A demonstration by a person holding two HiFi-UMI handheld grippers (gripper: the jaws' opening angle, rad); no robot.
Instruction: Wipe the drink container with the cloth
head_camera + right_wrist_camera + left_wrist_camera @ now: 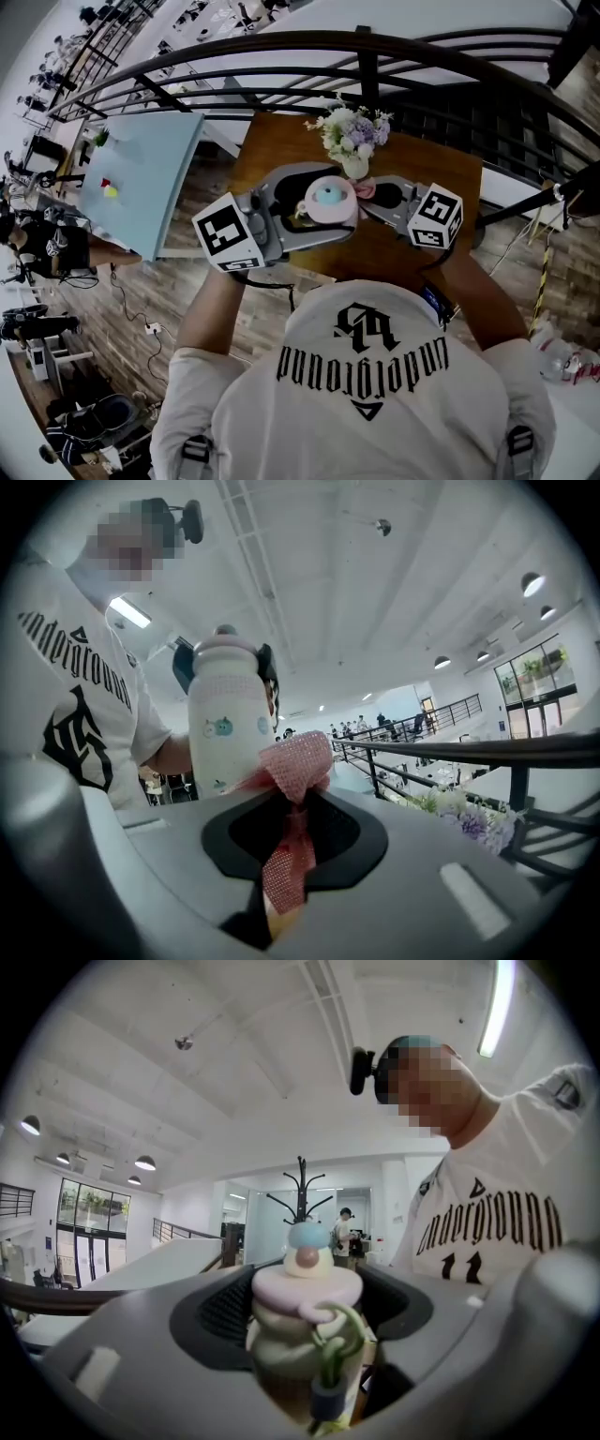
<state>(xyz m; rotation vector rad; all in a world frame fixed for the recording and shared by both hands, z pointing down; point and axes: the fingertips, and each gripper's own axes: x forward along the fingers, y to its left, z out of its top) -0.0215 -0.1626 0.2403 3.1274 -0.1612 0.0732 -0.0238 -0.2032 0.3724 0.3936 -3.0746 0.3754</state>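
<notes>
I hold the bottle (328, 199) over the brown table (281, 141), and bare table shows on both sides of it. The flowers (354, 129) stand just behind, and the railing (281, 42) runs past the far edge. My left gripper (298, 211) is closed on the bottle's cream body. The bottle has a pink lid (305, 1288), a blue cap (307, 1235) and a green strap (337, 1335). It stands upright, cap up. My right gripper (375, 194) pinches the pink cloth (292, 761), which lies against the bottle's side.
</notes>
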